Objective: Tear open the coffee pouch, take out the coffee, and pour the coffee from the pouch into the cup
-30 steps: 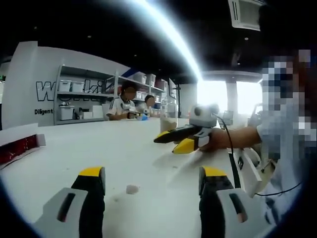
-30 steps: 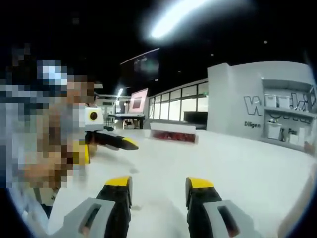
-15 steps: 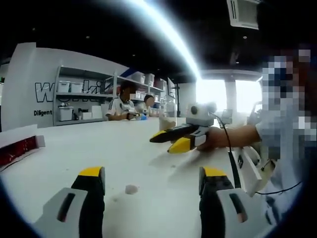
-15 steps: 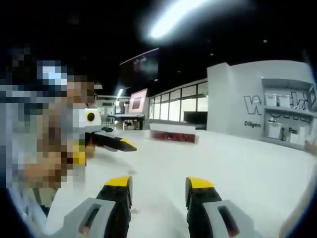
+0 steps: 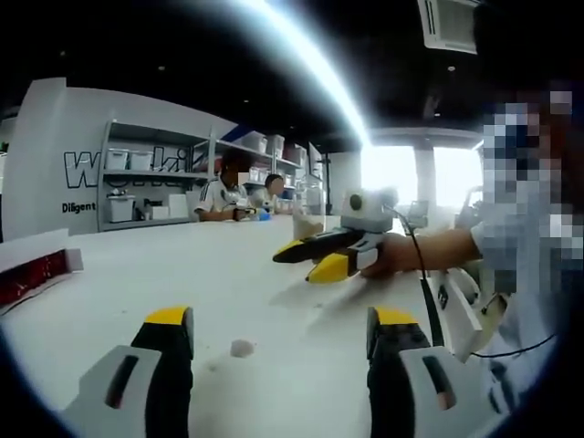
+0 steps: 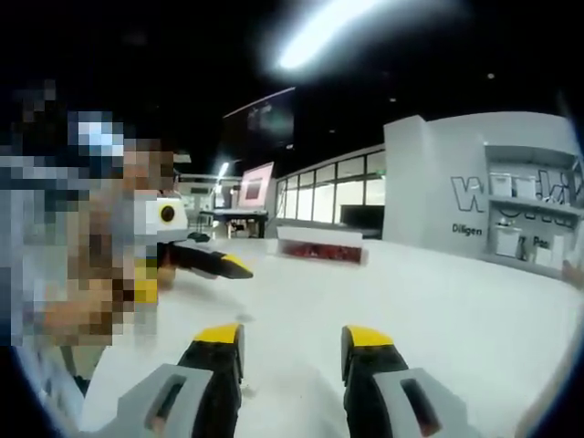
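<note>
Coffee pouch (image 6: 321, 252) on table (image 6: 438, 301), grippers open, empty

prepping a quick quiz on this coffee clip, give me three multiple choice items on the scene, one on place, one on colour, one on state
1. Where does the red box lie in the left gripper view?
A. between the left tool's jaws
B. at the far left of the table
C. on the shelves

2. What colour are the jaw tips of the right tool?
A. yellow
B. red
C. white

3. How do the jaws of the left tool stand?
A. shut on a pouch
B. shut, empty
C. apart, empty

Answers: 1 B, the box sits by the left edge of the white table. 2 A, both tips are yellow over black. 3 C, bare table shows in the gap between the jaws.
</note>
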Demonstrator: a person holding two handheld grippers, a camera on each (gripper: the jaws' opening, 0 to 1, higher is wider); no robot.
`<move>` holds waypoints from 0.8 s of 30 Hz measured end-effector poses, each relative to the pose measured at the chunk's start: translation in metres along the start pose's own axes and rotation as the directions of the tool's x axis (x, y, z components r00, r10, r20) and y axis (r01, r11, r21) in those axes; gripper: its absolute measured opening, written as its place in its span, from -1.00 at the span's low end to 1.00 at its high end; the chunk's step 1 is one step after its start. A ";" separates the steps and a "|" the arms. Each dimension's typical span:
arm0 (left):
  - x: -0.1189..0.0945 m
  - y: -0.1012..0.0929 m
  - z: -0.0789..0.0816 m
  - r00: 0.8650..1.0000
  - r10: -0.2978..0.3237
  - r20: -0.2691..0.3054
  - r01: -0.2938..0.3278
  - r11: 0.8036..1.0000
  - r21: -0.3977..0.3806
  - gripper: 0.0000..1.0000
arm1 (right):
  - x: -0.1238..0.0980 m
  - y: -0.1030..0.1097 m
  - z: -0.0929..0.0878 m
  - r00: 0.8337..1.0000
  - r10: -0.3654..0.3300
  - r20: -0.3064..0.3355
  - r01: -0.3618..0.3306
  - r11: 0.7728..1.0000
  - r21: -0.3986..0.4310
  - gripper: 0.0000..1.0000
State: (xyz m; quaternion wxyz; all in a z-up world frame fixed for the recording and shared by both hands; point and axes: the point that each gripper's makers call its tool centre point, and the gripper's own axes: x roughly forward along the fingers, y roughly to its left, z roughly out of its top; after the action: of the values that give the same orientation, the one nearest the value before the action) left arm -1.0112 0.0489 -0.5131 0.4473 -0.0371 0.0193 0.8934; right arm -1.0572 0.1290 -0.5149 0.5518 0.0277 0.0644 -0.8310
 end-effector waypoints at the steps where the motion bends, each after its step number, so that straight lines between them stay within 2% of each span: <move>1: 0.000 0.000 0.000 1.000 0.000 0.000 0.000 1.000 -0.001 0.58 | 0.000 0.000 0.000 1.000 0.000 -0.001 0.000 1.000 0.000 -0.13; 24: 0.000 0.002 -0.001 1.000 0.005 -0.005 -0.005 1.000 -0.004 0.58 | 0.004 0.005 0.001 1.000 0.006 0.006 -0.006 1.000 -0.006 -0.14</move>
State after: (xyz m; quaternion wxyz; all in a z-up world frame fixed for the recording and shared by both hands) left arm -1.0128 0.0481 -0.5141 0.4450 -0.0402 0.0190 0.8944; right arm -1.0543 0.1238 -0.5144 0.5546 0.0236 0.0654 -0.8292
